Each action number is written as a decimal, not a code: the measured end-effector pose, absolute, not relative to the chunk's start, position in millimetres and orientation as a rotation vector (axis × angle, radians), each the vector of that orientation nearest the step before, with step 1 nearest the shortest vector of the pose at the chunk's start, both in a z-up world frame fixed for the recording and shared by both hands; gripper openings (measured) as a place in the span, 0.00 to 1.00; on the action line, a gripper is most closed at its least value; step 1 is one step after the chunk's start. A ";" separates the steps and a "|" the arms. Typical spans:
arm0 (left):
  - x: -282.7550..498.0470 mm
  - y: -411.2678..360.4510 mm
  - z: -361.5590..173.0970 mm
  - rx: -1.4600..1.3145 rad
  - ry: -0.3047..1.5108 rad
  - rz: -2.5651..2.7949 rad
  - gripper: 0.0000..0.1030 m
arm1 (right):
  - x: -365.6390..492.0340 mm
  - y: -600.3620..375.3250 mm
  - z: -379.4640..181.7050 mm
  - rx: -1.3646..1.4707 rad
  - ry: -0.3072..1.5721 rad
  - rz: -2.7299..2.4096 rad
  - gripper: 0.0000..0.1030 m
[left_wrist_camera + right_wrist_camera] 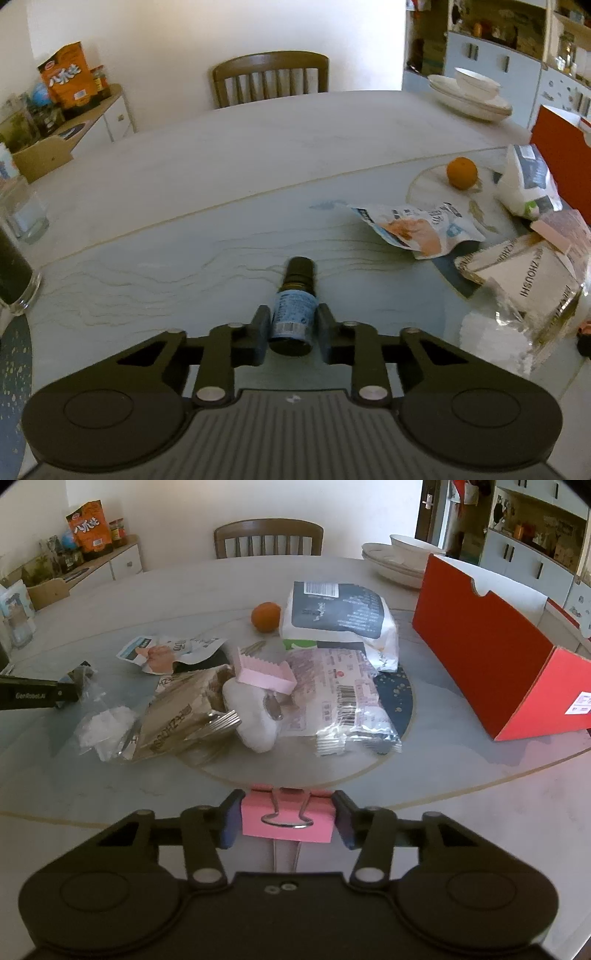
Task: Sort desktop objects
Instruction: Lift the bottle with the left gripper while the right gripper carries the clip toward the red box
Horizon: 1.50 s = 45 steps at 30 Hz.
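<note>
The left gripper (292,332) is clamping a small dark dropper bottle (294,306) between its two fingers. The bottle is lying on the table (221,155), with its long axis running along the gripper's pointing line: the black cap is pointing to 12 o'clock, away from the camera, and the base is facing back toward the gripper body. The pads are pressing on the blue-labelled body at 9 and 3 o'clock.

The right gripper (286,818) is clenching a pink binder clip (286,821) across its width, with the wire handle facing the camera. The clip is sitting at the near rim of the table, its long axis running 9 to 3 o'clock, square to the fingers.

From the right gripper, the pile of packets (258,686) is lying at 12 o'clock, the orange (265,616) is sitting beyond it at about 12 o'clock, and the red box (491,657) is standing open-topped at 2 o'clock. The right gripper is judged the nearer to the box; from the left wrist view the box edge (554,155) is showing far out at 2 o'clock. If the box is the sorting bin, the clip's lift would be heading toward 2 o'clock.
</note>
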<state>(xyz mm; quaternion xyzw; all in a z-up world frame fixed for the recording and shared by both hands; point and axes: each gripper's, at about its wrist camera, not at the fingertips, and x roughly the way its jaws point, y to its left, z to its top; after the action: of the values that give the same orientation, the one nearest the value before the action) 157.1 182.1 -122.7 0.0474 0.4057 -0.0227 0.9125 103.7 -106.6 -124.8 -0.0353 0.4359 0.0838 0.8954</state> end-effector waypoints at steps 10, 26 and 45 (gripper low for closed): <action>146.5 176.1 -121.2 0.119 0.807 -0.040 0.22 | 98.3 -113.4 -117.8 -0.077 0.888 0.172 0.48; 114.4 160.0 -77.3 0.042 0.743 -0.064 0.22 | 88.9 -150.4 -72.3 -0.061 0.833 0.155 0.48; 106.2 14.7 -17.7 0.047 0.700 -0.175 0.22 | 121.5 -256.5 -11.9 -0.055 0.763 0.261 0.48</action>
<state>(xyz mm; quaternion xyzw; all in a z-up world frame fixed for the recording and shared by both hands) 106.2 14.7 -17.7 0.0232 0.3427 -0.0856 0.9353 121.5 -256.5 -11.9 -0.0268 0.3710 0.1272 0.9195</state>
